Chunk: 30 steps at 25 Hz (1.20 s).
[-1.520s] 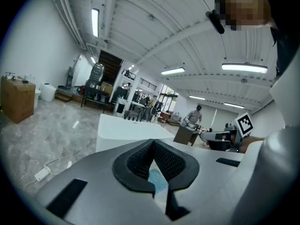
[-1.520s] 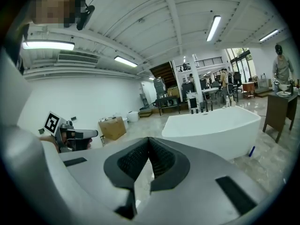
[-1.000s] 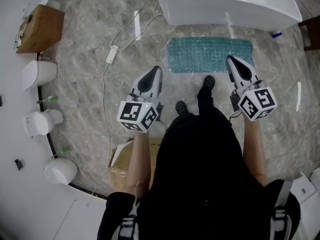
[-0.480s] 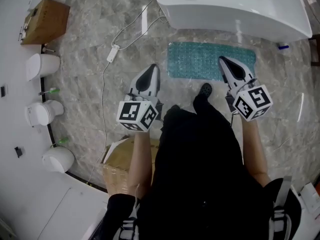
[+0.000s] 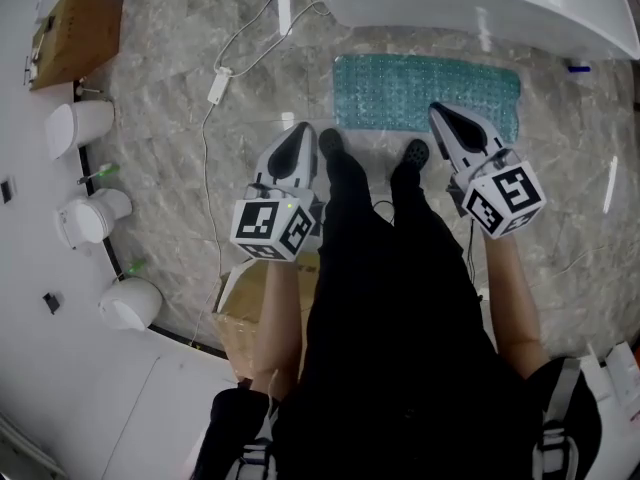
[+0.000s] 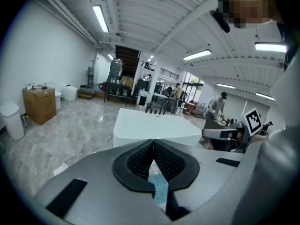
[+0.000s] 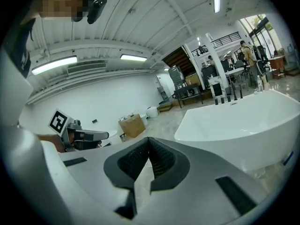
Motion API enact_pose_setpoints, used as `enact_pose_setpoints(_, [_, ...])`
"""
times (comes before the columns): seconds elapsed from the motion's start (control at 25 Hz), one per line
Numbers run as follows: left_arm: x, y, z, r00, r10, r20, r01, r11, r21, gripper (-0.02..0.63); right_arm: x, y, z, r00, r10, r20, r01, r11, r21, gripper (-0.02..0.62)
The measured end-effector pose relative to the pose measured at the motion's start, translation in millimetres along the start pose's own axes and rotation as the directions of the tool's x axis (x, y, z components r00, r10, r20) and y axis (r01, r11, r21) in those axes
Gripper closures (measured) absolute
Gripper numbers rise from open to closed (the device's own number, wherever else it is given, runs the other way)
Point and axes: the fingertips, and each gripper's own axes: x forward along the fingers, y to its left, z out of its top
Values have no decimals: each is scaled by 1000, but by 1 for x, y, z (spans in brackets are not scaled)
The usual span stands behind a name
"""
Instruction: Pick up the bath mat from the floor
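Gotta pop open the left claw and right claw (both pinched shut, empty), drop low, then lift the bath mat by its near edge off the floor.

The teal, bubbly bath mat lies flat on the floor.

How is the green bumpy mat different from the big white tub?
The bath mat is teal and bumpy; the bathtub is white and smooth. The bath mat lies flat on the floor; the bathtub stands up from it. The bath mat is smaller than the bathtub. Both are long and lie side by side.
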Motion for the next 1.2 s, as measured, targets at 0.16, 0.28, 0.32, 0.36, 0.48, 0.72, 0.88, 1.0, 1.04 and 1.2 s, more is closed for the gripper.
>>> enact_pose_setpoints(0.16, [15,21,2,998,-56,-27,57,998,38,594,19,9,-16,1000,-29,-8,29,1000,-5,583])
enact_pose_setpoints(0.28, [32,36,-4,993,-106,-57,109,993,47,594,34,9,-30,997,-76,-8,76,997,19,583])
enact_pose_setpoints(0.32, [38,42,-9,989,-123,-77,127,991,50,594,40,7,-38,995,-95,-16,96,995,31,583])
enact_pose_setpoints(0.36, [45,48,-17,985,-138,-105,144,988,55,594,47,6,-47,993,-111,-28,112,993,44,583])
enact_pose_setpoints(0.48, [70,69,-39,966,-183,-183,198,978,67,594,70,1,-74,988,-137,-70,142,987,76,583])
enact_pose_setpoints(0.72, [132,112,-102,948,-214,-235,233,971,53,594,124,-33,-134,974,-168,-148,184,978,96,583])
enact_pose_setpoints(0.88, [165,149,-171,941,-179,-286,197,980,35,594,160,-53,-186,964,-178,-197,205,971,123,583])
enact_pose_setpoints(1.0, [182,174,-227,927,-176,-330,183,983,-9,594,184,-62,-231,959,-176,-222,212,965,153,583])
enact_pose_setpoints(1.04, [189,181,-245,923,-175,-342,180,983,-17,594,191,-67,-246,958,-174,-226,214,963,164,583])
enact_pose_setpoints(1.2, [219,206,-314,917,-158,-366,157,987,-33,594,216,-91,-301,954,-185,-236,228,959,168,583])
